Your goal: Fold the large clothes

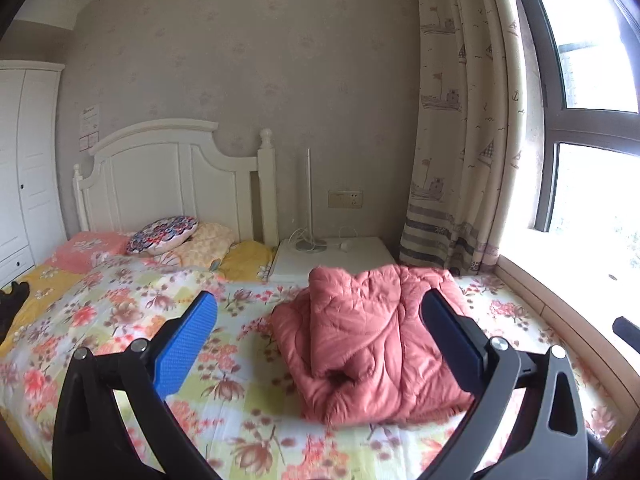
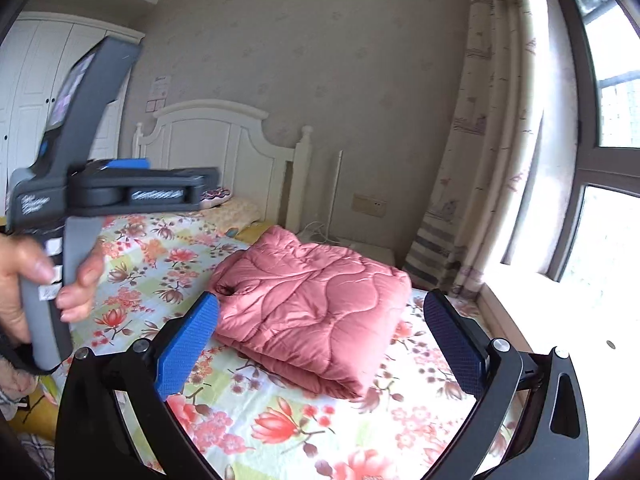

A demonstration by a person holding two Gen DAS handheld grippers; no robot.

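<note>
A pink quilted padded garment (image 1: 372,344) lies folded in a thick bundle on the flowered bedsheet (image 1: 120,320). It also shows in the right wrist view (image 2: 312,312). My left gripper (image 1: 320,308) is open and empty, raised above the bed, with the bundle between and beyond its blue pads (image 1: 188,340). My right gripper (image 2: 320,312) is open and empty, held above the bed in front of the bundle. The left gripper's body (image 2: 100,192), held in a hand, shows at the left of the right wrist view.
Pillows (image 1: 164,234) lie by the white headboard (image 1: 176,176). A white bedside table (image 1: 332,256) with a lamp stands beyond the bundle. A curtain (image 1: 460,120) and window (image 1: 592,160) are at the right, a white wardrobe (image 1: 20,168) at the left.
</note>
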